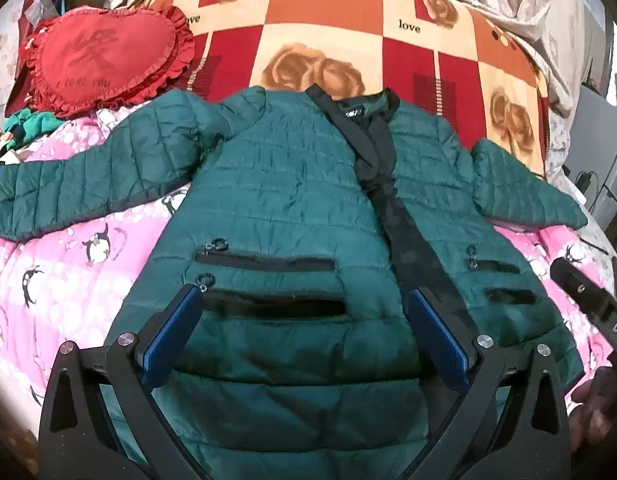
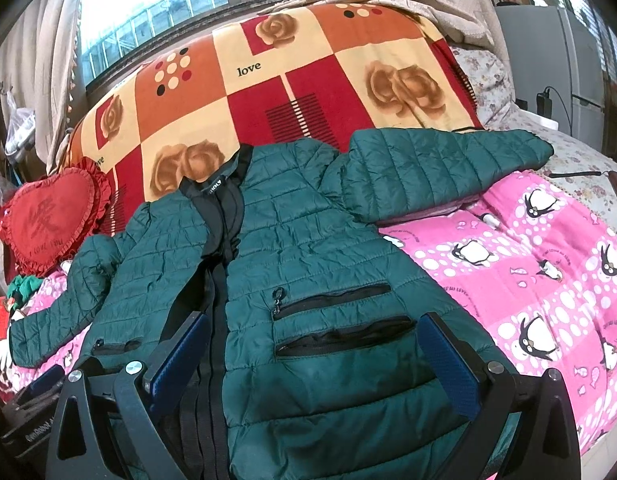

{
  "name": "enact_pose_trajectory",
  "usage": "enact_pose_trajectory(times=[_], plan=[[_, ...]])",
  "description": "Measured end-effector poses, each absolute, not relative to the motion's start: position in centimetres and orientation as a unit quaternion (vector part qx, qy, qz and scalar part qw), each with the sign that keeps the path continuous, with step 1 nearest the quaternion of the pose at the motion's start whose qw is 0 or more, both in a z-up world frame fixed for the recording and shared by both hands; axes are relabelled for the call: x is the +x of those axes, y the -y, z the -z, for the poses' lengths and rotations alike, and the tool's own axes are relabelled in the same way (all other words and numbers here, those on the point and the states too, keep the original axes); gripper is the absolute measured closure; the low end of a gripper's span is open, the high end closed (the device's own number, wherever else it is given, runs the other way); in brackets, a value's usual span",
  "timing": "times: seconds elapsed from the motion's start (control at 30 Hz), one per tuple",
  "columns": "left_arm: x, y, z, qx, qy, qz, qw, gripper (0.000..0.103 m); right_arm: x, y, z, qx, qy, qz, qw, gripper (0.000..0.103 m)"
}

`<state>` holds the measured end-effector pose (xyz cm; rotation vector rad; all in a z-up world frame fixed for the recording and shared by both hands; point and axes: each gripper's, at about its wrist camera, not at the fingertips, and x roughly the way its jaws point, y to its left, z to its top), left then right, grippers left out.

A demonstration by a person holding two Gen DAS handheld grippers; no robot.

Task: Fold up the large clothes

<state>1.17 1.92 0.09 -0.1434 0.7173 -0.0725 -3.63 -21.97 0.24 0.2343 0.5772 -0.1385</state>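
A dark green quilted jacket (image 1: 276, 184) (image 2: 308, 240) lies flat, front up, on a pink penguin-print quilt (image 1: 68, 256) (image 2: 528, 272). Both sleeves are spread out to the sides and its black zipper runs down the middle. My left gripper (image 1: 304, 304) hovers open over the jacket's lower left panel, its blue pads (image 1: 170, 328) either side of a pocket slit. Over the lower right panel my right gripper (image 2: 312, 344) is open too, straddling the zipper and pockets. Neither holds cloth. The right gripper's body (image 1: 592, 304) shows at the left wrist view's right edge.
An orange, red and cream rose blanket (image 1: 332, 36) (image 2: 300, 80) covers the bed's far half. A red heart cushion (image 1: 104, 56) (image 2: 52, 220) sits at the far left, green cloth (image 1: 28, 122) beside it. Curtains and a window stand behind; a grey appliance (image 2: 548, 60) is at the right.
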Motion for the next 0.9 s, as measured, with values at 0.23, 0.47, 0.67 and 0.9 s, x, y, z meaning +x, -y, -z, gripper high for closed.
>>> enact_pose_trajectory(times=[0.23,0.47,0.67,0.9], plan=[[1.21,-2.00,-0.15,-0.072,-0.350,0.037,0.933,0.000,-3.64,22.00,-0.12,0.114,-0.286,0.069,0.949,0.001],[1.17,-2.74,-0.20,-0.091,-0.352,0.036,0.931,0.001,-3.60,22.01,-0.11,0.113,-0.287,0.070,0.949,0.001],[1.04,-2.61,-0.17,-0.087,-0.351,0.039,0.932,0.001,-3.67,22.01,-0.12,0.112,-0.288,0.071,0.949,0.001],[0.96,-2.64,-0.18,-0.088,-0.352,0.040,0.931,0.001,-3.63,21.99,-0.13,0.113,-0.287,0.071,0.949,0.001]])
